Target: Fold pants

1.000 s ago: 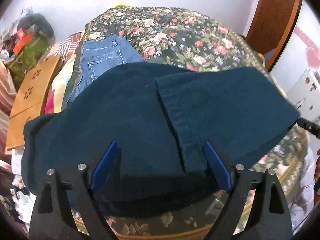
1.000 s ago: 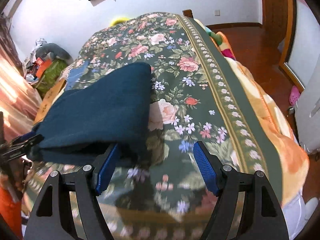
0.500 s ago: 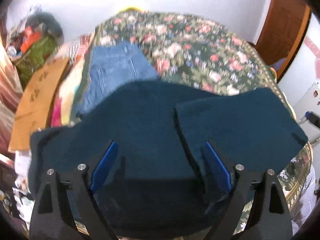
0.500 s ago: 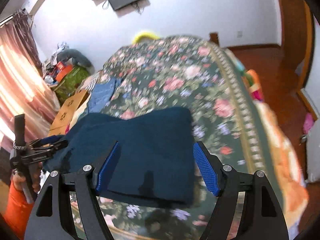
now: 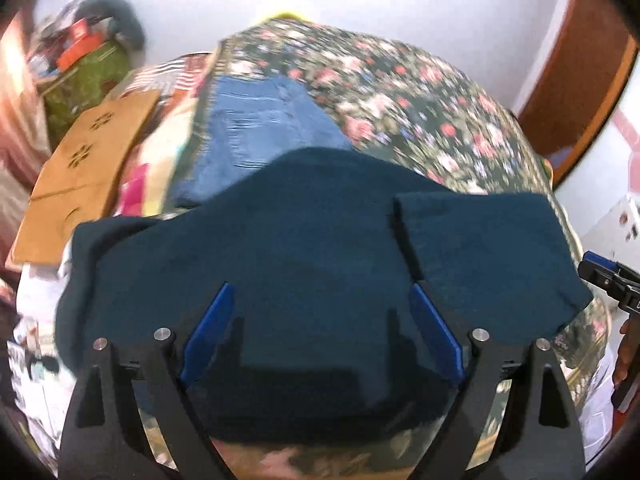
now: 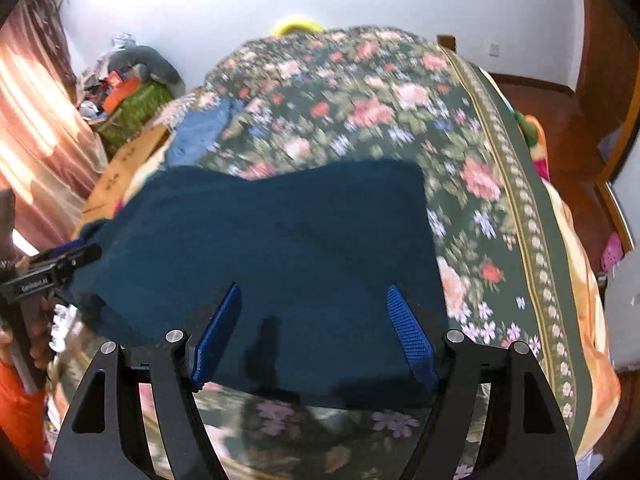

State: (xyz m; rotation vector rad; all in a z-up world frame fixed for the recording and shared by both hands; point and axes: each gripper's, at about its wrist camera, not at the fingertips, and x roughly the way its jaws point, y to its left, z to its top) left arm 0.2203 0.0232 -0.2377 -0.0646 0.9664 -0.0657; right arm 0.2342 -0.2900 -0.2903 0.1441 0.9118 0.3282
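Dark teal pants (image 5: 312, 248) lie folded on the floral bedspread (image 5: 420, 92) near the bed's front edge, one layer folded over at the right (image 5: 480, 248). They also show in the right wrist view (image 6: 280, 248). My left gripper (image 5: 320, 328) is open and empty above the pants' left part. My right gripper (image 6: 314, 328) is open and empty above their right part. The right gripper shows at the far right of the left wrist view (image 5: 608, 276), and the left gripper at the far left of the right wrist view (image 6: 52, 268).
Folded blue jeans (image 5: 256, 128) lie behind the teal pants on the bed's left side. A cardboard box (image 5: 84, 168) and a cluttered pile (image 5: 80, 56) stand left of the bed. A wooden door (image 5: 580, 80) is at the right.
Both grippers have lifted and drawn back from the pants, both open throughout. The right gripper has moved from beside the pants' right edge to over them. The pants lie still.
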